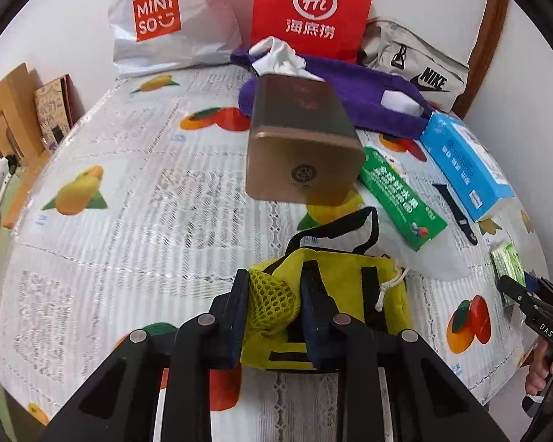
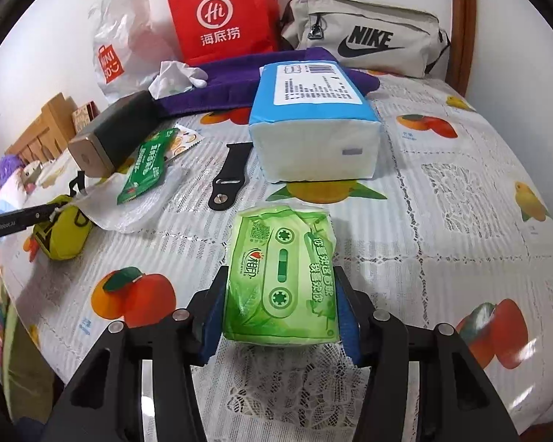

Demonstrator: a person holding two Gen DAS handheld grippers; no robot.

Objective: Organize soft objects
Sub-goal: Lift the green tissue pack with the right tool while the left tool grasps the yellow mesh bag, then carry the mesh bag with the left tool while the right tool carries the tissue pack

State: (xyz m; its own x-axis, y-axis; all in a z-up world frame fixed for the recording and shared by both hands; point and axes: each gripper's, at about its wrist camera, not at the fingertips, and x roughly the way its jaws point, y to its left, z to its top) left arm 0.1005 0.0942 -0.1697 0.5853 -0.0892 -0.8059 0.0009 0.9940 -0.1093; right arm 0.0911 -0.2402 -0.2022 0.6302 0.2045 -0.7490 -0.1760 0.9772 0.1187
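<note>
My left gripper (image 1: 274, 307) is shut on the mesh corner of a yellow pouch (image 1: 335, 294) with black straps, which lies on the table. In the right wrist view that pouch (image 2: 64, 234) sits at the far left. My right gripper (image 2: 280, 302) is shut on a green tissue pack (image 2: 282, 276) resting on the tablecloth. The same pack (image 1: 507, 267) shows at the right edge of the left wrist view, beside the right gripper (image 1: 518, 289).
On the fruit-print tablecloth (image 1: 129, 221) lie a bronze tissue box (image 1: 302, 140), a green packet (image 1: 398, 199), a blue tissue pack (image 2: 313, 118), a black strap (image 2: 228, 176), a purple towel (image 1: 357, 92). Miniso bag (image 1: 158, 14), red bag (image 1: 309, 7) and Nike pouch (image 2: 365, 44) stand behind.
</note>
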